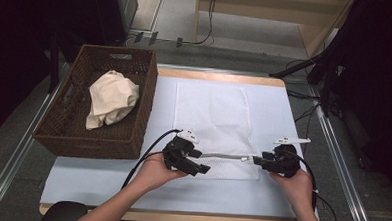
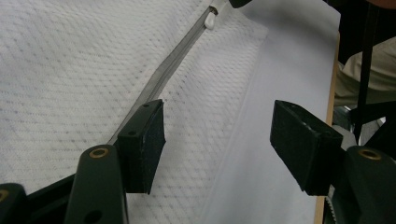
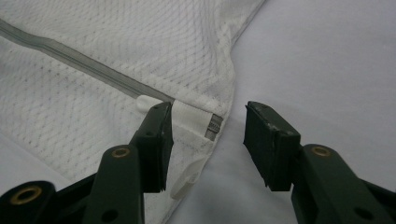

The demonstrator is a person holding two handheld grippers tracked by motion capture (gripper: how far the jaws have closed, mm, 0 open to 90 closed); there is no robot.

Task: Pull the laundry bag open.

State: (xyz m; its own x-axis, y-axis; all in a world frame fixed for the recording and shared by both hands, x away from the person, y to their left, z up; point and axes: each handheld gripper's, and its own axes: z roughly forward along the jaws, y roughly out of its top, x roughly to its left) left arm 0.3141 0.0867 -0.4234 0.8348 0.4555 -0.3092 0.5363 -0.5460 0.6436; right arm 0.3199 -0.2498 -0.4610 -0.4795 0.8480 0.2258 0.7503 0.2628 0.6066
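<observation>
looking down from above: your left gripper (image 1: pixel 205 168) and right gripper (image 1: pixel 257 160) sit at either end of the mesh bag's (image 1: pixel 212 118) zipper (image 1: pixel 222 156), which runs crosswise between them on the surface (image 1: pixel 101 179). left gripper view: fingers (image 2: pixel 142 140) apart, empty, zipper beside one. right gripper view: fingers (image 3: pixel 156 140) apart, gripping nothing; zipper end tab (image 3: pixel 189 117) just beside one, nearest.
</observation>
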